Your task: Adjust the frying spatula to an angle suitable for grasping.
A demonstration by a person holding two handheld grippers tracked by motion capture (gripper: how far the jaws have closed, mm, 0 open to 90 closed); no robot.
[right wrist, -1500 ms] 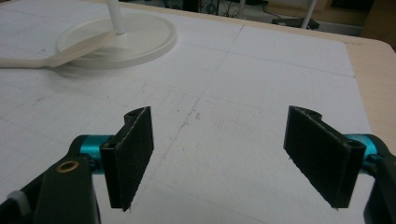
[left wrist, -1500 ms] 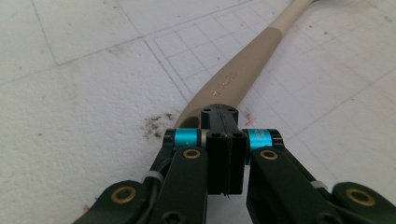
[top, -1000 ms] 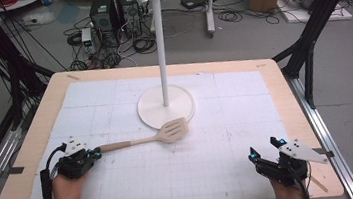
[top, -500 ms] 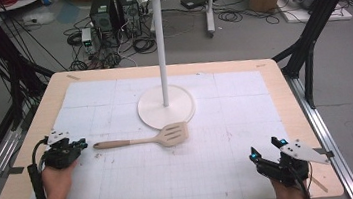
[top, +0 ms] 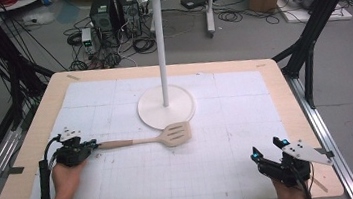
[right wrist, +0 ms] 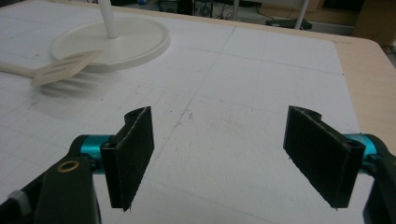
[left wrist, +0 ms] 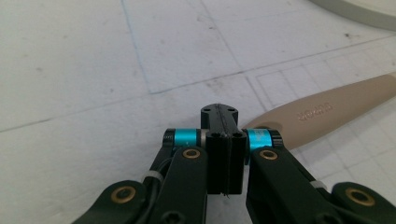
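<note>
spatula (top: 161,137) lies flat on the white mat (top: 227,124), handle toward the table's left, slotted blade just in front of the stand (top: 166,105) base. from the high view i can't tell if blade and base touch. the right gripper view gives the low angle: the blade (right wrist: 63,67) sits slightly raised with its shadow on the mat below, its far end at the base rim or over it.

left gripper (top: 91,146) rests on the mat at the handle's end. the high view makes it look like it has the handle, but the left gripper view says otherwise: jaws pressed flat together, nothing between them, and the handle (left wrist: 322,112) runs off just beside the left gripper (left wrist: 220,112) tip on that view's right (embossed lettering on the handle shows there, too small to read). whether the tip touches the handle i can't tell.

right gripper (top: 266,155) is at the near right corner of the table, well apart from the spatula, held by a hand at the bottom edge. in its own view the pads (right wrist: 135,151) stand wide apart, with bare mat between them.
</note>
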